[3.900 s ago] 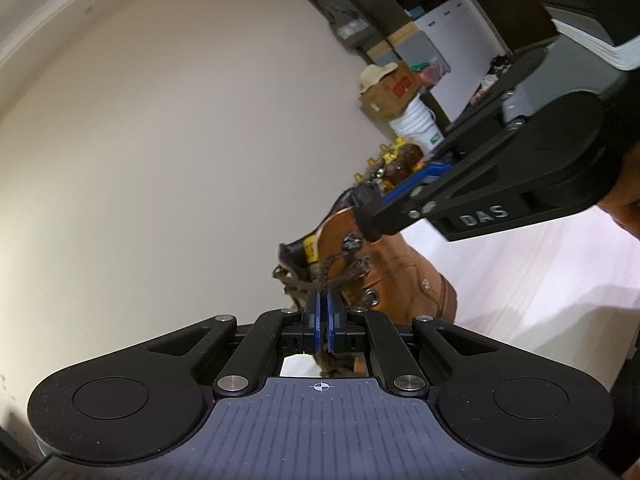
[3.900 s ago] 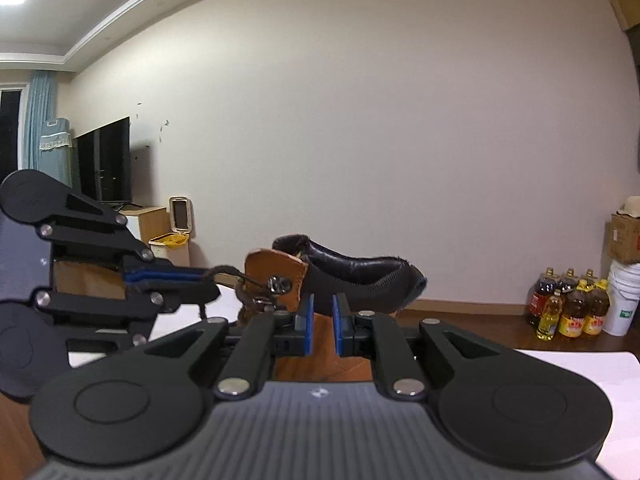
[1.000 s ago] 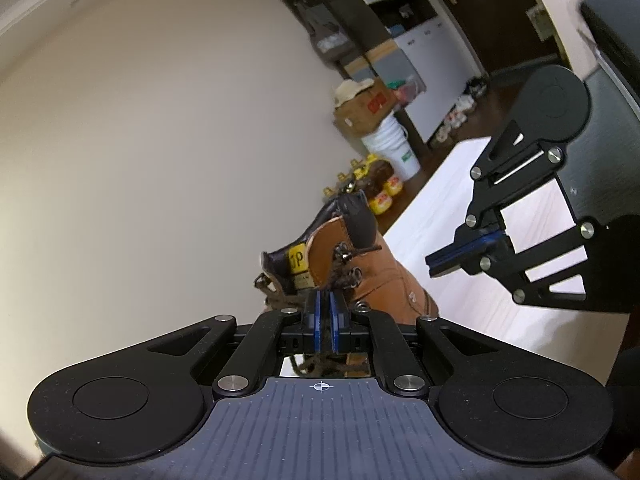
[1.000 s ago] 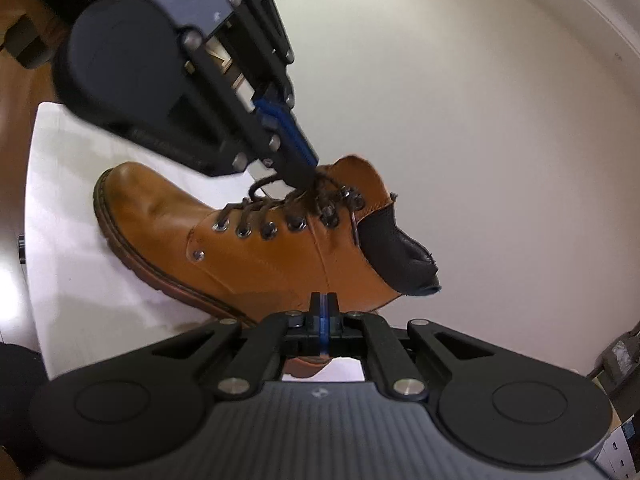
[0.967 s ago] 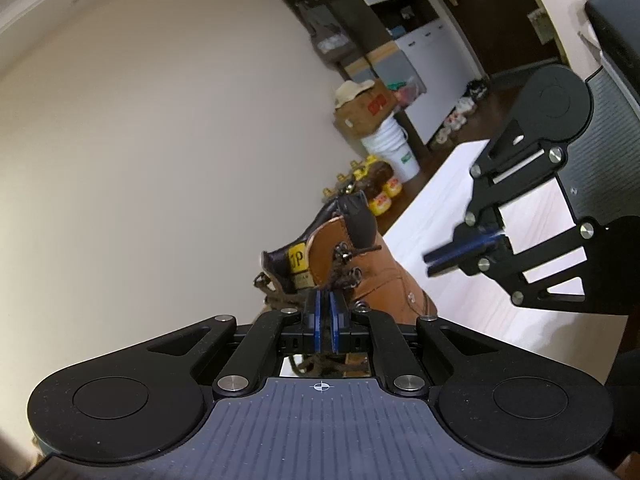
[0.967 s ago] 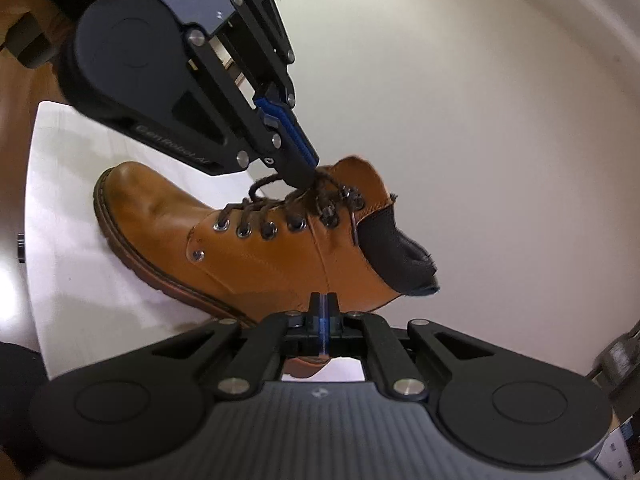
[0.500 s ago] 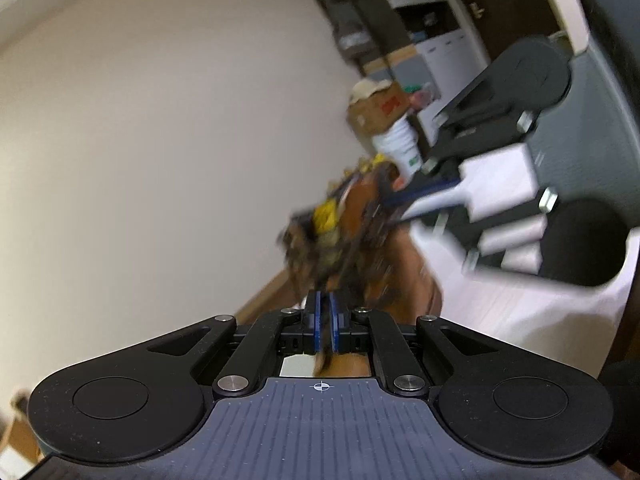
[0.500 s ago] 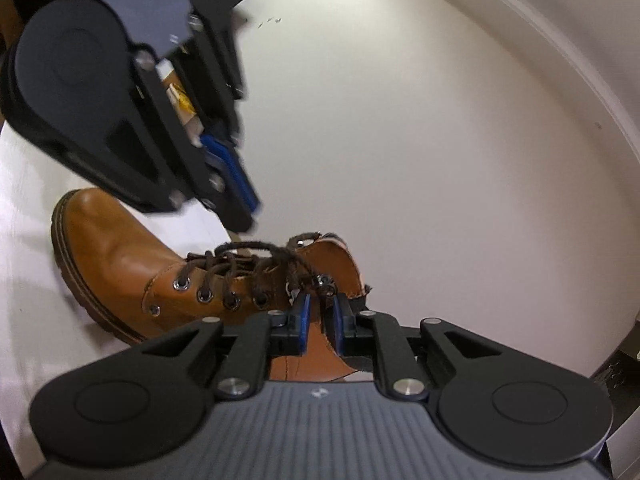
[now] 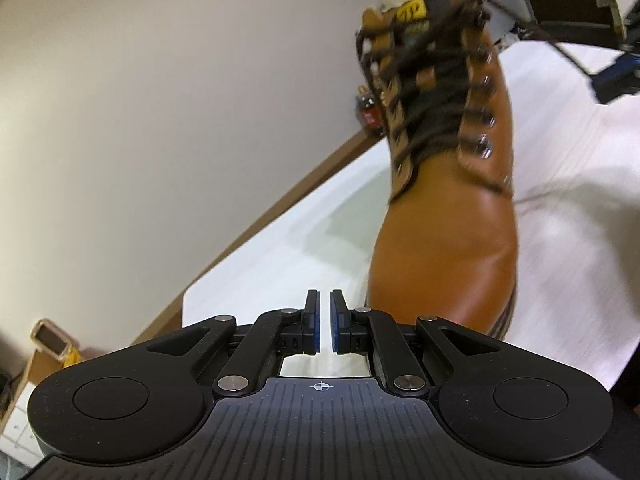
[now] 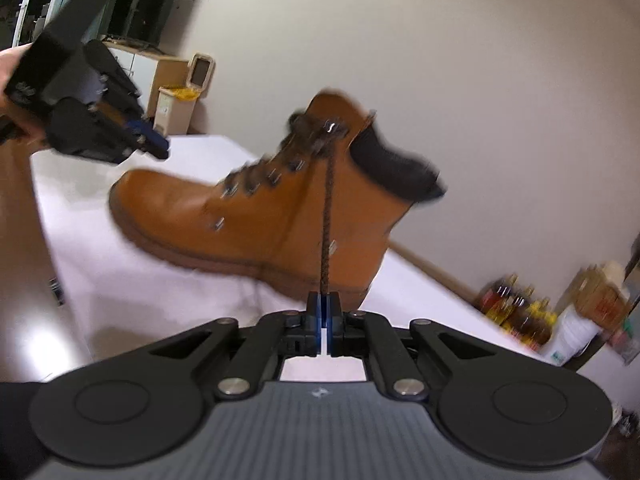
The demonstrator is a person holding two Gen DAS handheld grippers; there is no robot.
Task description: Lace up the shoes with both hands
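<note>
A tan leather boot (image 10: 256, 220) with dark brown laces stands on the white table (image 10: 120, 280), toe to the left. My right gripper (image 10: 324, 306) is closing, pinched on one lace end (image 10: 326, 220) that runs taut up to the top hook. In the left wrist view the boot (image 9: 448, 240) is seen from the toe, and the same lace (image 9: 560, 46) stretches to the right gripper (image 9: 616, 76) at the frame's edge. My left gripper (image 9: 324, 324) hangs low by the toe, pads slightly apart with nothing between them; it shows as well at the left gripper (image 10: 156, 144).
A hand (image 10: 8, 68) holds the left gripper's body. A small bin (image 10: 176, 108) and a TV (image 10: 148, 8) stand by the far wall. Bottles (image 10: 516, 308) and a white bucket (image 10: 572, 336) sit on the floor at the right.
The left gripper left the laces at the boot's top and dropped down toward the toe. The right gripper closed on a lace at the top hook and drew it taut.
</note>
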